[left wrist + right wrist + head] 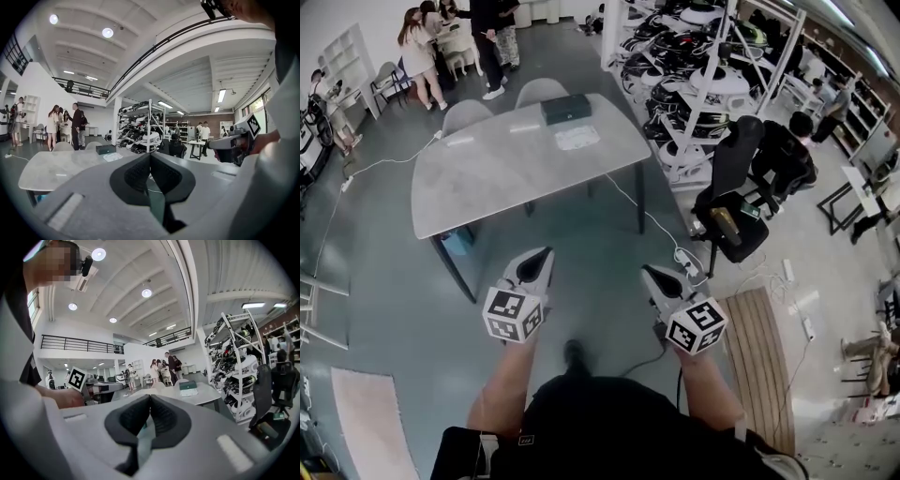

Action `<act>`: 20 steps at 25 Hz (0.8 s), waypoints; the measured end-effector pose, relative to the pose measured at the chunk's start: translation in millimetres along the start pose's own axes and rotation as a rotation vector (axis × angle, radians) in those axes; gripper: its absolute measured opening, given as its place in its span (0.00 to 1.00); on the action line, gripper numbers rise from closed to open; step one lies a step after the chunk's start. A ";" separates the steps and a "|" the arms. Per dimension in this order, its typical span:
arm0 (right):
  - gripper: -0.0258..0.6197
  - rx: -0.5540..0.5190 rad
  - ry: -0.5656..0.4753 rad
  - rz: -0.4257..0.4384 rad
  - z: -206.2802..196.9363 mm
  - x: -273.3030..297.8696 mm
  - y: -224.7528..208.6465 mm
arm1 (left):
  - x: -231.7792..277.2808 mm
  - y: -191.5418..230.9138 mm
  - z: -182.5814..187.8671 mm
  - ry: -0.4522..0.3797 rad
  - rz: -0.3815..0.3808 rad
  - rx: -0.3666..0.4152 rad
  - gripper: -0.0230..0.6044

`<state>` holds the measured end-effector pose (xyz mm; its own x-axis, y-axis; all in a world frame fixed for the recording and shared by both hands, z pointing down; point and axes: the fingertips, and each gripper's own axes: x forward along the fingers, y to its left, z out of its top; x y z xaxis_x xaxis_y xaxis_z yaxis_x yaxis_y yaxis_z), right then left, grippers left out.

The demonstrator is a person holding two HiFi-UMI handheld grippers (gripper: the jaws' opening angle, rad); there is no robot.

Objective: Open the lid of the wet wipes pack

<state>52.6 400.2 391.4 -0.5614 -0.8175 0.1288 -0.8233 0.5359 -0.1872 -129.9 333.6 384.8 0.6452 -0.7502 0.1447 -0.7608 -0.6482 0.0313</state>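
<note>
The wet wipes pack [577,138] lies flat and pale on the far part of a grey table [487,178], next to a dark box [565,108]. Both grippers are held over the floor, well short of the table's near edge. My left gripper [546,253] is shut with nothing between its pads, and so is my right gripper [647,272]. In the left gripper view the shut left gripper [150,157] points toward the table, where the pack [112,156] is small and far off. From the right gripper [150,398] the pack [190,392] appears below the box [188,386].
Two chairs [540,91] stand behind the table, with several people [492,37] beyond. A rack of gear [694,75] and a black office chair [736,202] stand at the right. A cable and power strip [686,261] lie on the floor beside a wooden bench [764,356].
</note>
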 end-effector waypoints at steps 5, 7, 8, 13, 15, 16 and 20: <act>0.04 -0.001 0.044 -0.008 0.1 62.9 -11.4 | 29.9 53.3 -6.2 0.007 -0.015 -0.022 0.05; 0.04 -0.010 0.058 -0.008 4.3 86.3 -11.9 | 38.4 73.0 -5.8 0.008 -0.023 -0.030 0.05; 0.04 -0.013 0.064 -0.008 6.6 97.8 -11.8 | 42.3 82.6 -5.0 0.006 -0.026 -0.033 0.05; 0.04 -0.022 0.080 -0.007 9.9 142.9 -6.1 | 54.0 121.2 -5.9 0.005 -0.046 -0.039 0.05; 0.04 -0.023 0.081 -0.007 11.4 154.4 -3.4 | 57.2 131.0 -4.7 0.009 -0.056 -0.031 0.05; 0.04 -0.022 0.082 -0.007 12.2 159.4 -2.3 | 58.8 135.3 -3.5 0.011 -0.060 -0.029 0.05; 0.04 -0.018 0.093 -0.005 12.9 174.8 2.1 | 62.6 148.4 -0.1 0.015 -0.073 -0.026 0.05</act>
<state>-46.1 255.7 401.0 -0.5616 -0.7977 0.2195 -0.8272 0.5359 -0.1689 -202.4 190.5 398.5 0.6980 -0.6990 0.1559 -0.7135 -0.6974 0.0677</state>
